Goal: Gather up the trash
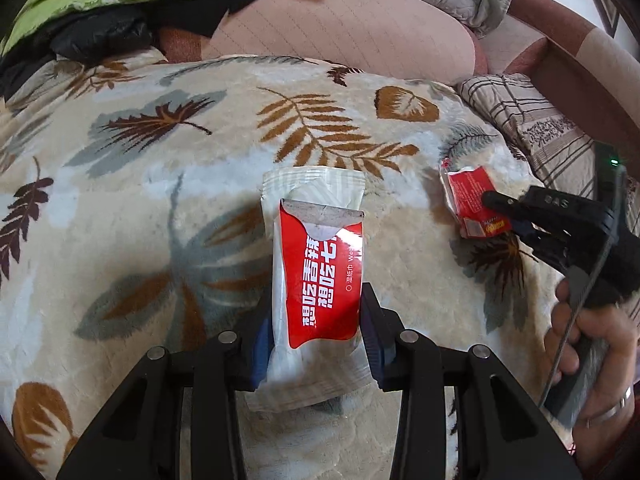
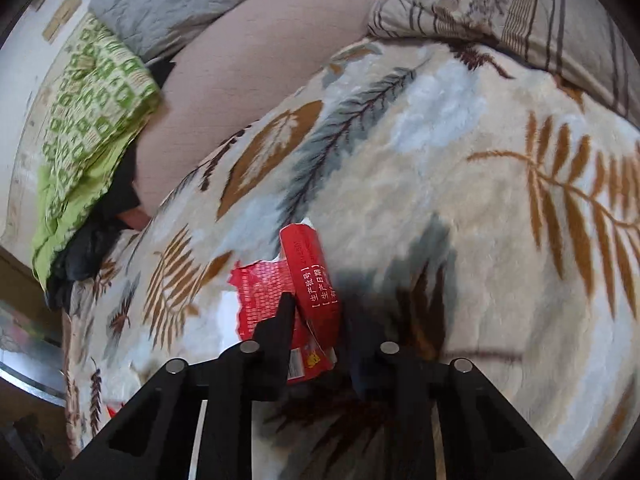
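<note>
While the left gripper [image 1: 316, 332] clamps the lower half of a wet-wipe packet [image 1: 318, 276] between its blue-padded jaws, the packet stands forward from them over the leaf-patterned blanket [image 1: 180, 184], its red label with white Chinese characters facing the camera. The packet looks sealed and slightly puffed; its contents cannot be seen, and its bottom seam dips below the jaws, partly hidden by them. A strip of glare washes out part of the label's print.

Ahead and to the right of the left jaws, the right gripper [image 2: 316, 312] reaches in, held by a hand [image 1: 592, 352] wearing a ring. In the right wrist view a torn red wrapper [image 2: 296, 292] lies on the blanket between the jaws. The left finger [image 2: 280, 320] rests on its crumpled, finely printed part, while a curled flap with red production-date text rises just inside the right finger, which is smeared by motion blur. Whether the jaws have actually pinched the wrapper or merely bracket it cannot be told. The wrapper is ripped open and flattened; nothing shows inside it, and its near end is cut off behind the finger.

Beyond the jaws sit a pink cushion [image 1: 340, 28], a grey quilted cover [image 2: 168, 4], a green patterned cloth [image 2: 92, 120] and a striped pillow [image 1: 532, 120]. A small red scrap [image 2: 112, 408] peeks out left of the right gripper's frame, too hidden to identify.
</note>
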Motion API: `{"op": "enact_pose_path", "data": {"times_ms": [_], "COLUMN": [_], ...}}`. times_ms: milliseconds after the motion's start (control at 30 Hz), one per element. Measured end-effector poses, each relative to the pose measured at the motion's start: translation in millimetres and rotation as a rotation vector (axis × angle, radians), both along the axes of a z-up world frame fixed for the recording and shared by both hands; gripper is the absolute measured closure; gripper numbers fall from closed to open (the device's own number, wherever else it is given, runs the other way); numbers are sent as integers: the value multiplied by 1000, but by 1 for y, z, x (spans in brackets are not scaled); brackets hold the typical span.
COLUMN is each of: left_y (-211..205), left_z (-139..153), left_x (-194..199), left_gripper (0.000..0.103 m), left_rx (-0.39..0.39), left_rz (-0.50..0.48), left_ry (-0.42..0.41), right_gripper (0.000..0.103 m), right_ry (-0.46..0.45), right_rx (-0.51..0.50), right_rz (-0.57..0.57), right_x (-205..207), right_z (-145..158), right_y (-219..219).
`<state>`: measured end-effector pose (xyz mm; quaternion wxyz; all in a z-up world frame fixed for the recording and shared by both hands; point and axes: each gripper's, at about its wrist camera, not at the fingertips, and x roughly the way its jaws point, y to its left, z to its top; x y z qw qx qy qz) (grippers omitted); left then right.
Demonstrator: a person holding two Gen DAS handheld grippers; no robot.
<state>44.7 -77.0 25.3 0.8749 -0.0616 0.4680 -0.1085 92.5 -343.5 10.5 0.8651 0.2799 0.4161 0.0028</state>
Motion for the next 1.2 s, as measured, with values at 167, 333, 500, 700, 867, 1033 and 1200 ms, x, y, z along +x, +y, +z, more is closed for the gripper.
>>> {"op": "enact_pose_path", "data": {"times_ms": [167, 333, 500, 700, 867, 1033, 1200], "left_y": [-4, -9, -12, -15, -8, -1, 2], "left_z": [5, 17, 30, 45, 46, 44, 44], "left_x": [-7, -27, -57, -103, -150, -188, -209], "left_gripper": [65, 65, 65, 65, 65, 65, 65], "left_rx": [32, 45, 55, 74, 110, 147, 183], "left_rz": [0, -24, -52, -85, -118, -133, -134], "left_ry": [-46, -122, -171, -229, -252, -280, -308], "right_gripper": [80, 80, 80, 80, 80, 80, 80], "right_ry": [-70, -111, -138, -194, -222, -237, -235], "right_rx": [-71, -115, -132, -189, -181, -206, -214], "right_rz": [0, -38, -71, -65, -46, -15, -10], "right_x": [-51, -110, -162, -215, -247, -267, -280], "right_z": [28, 51, 65, 82, 85, 86, 84], "right_y": [19, 27, 30, 49, 63, 78, 83]}}
